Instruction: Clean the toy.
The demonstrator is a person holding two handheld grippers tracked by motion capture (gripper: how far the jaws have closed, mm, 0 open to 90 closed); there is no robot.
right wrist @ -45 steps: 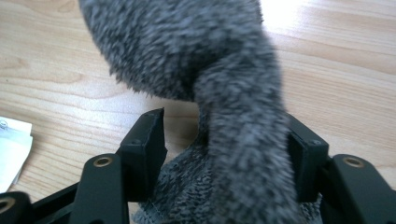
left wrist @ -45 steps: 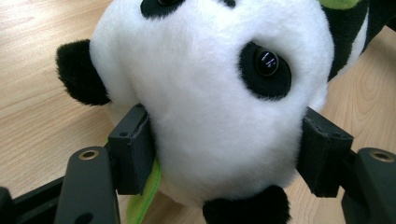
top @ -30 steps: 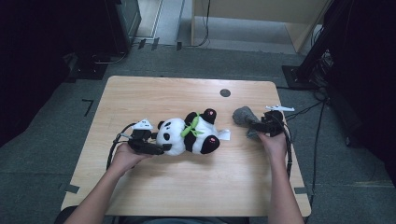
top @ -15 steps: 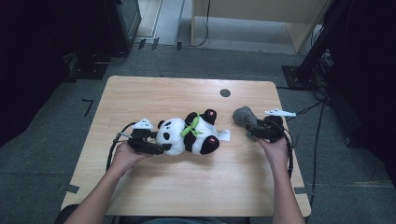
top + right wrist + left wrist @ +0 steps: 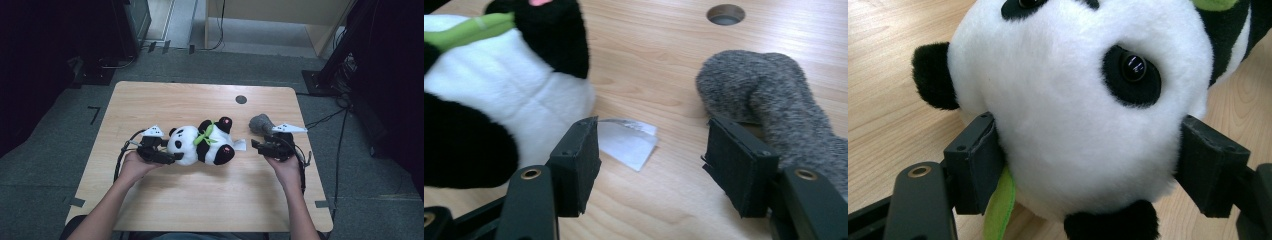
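A black-and-white panda plush [image 5: 202, 146] with a green neck ribbon lies on its back in the middle of the wooden table [image 5: 200, 200]. Its head [image 5: 1073, 100] sits between the jaws of my left gripper [image 5: 171, 157], whose pads [image 5: 973, 165] touch both sides of it. These jaws have just been opening, with the head still between them. My right gripper [image 5: 256, 145] stands open by the panda's feet, with nothing gripped. The panda's white tag [image 5: 629, 145] lies flat on the table ahead of its jaws. A grey sock [image 5: 764, 95] lies just beside its right jaw.
A round cable hole [image 5: 241, 99] sits in the table behind the panda. In the high view the grey sock [image 5: 261, 123] lies right of the panda's feet. Cables trail from both grippers; dark floor and equipment stands surround the table.
My right gripper has moved left and toward the person, away from the sock and up to the panda's feet. The left gripper has stayed at the panda's head.
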